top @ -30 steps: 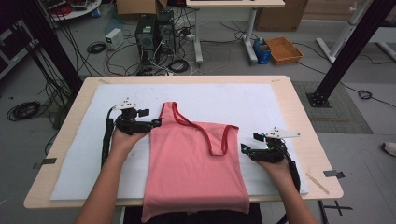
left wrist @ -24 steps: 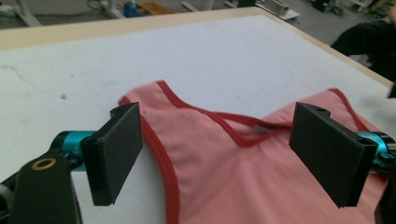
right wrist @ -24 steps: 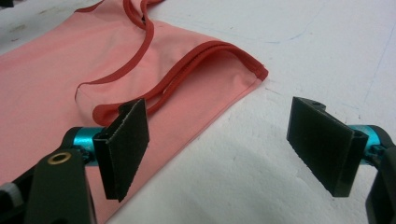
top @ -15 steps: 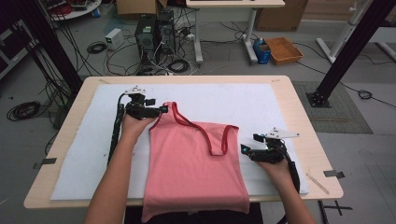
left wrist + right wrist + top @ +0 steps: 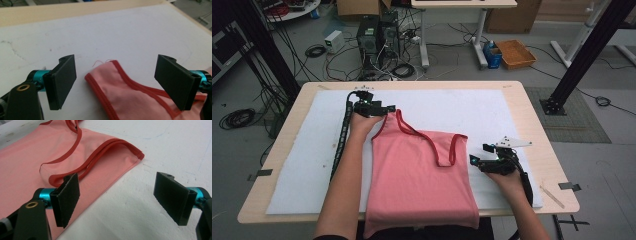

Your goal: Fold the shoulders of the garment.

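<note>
While my right gripper [image 5: 474, 161] waits at the near right of the pink tank top [image 5: 419, 175], my left gripper [image 5: 388, 107] has travelled to the far left of the white mat [image 5: 302, 150] — a second ago it sat nearer to me, beside the garment's left edge. Now its jaws stand wide apart with the tip of the left shoulder strap [image 5: 105, 68] lying between them, ungripped. I read that as the lead-in to a pinch on that strap, perhaps to begin a fold or to pull the top straight.

On the right, my jaws are likewise spread and hold nothing; one hangs over the pink cloth, the other over bare mat, with the red-trimmed right strap [image 5: 125, 146] just beyond them.

The top lies flat in the middle of the mat, straps toward the far side, hem toward me — and that hem runs over the near edge of the table [image 5: 532, 105], so its end is hard to make out. My left forearm covers part of the garment's left edge. Whether either jaw touches the mat, I cannot tell.
</note>
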